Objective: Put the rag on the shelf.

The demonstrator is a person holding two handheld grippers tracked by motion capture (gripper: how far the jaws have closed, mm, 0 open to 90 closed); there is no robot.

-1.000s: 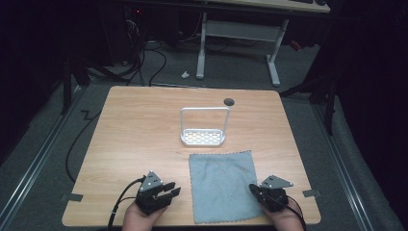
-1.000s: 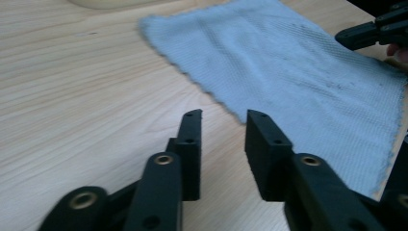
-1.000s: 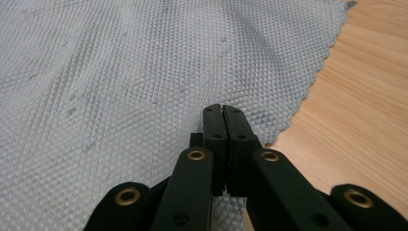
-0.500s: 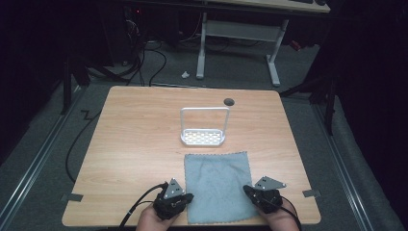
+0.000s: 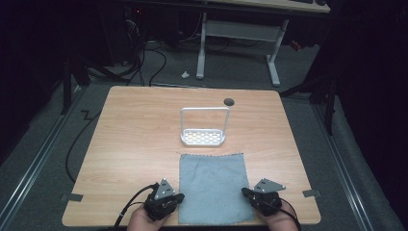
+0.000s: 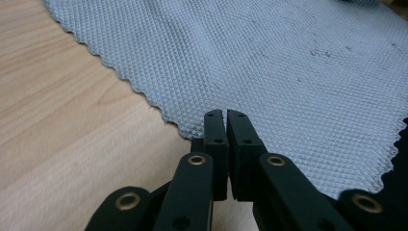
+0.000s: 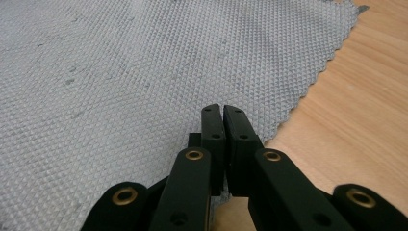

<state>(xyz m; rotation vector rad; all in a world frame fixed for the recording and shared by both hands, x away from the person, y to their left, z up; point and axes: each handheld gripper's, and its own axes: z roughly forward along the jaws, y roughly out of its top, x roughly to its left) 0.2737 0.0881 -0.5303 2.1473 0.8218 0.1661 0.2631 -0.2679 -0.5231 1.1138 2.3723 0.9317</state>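
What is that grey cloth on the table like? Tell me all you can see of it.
The grey cloth is a roughly square piece of woven-looking fabric with a fine diamond texture and zigzag-cut edges. It lies spread almost flat on the wooden table, near the front edge, just in front of a small white wire rack without touching it. A few faint creases and small specks mark its surface. The left gripper is closed at its near left corner, the right gripper at its near right corner.
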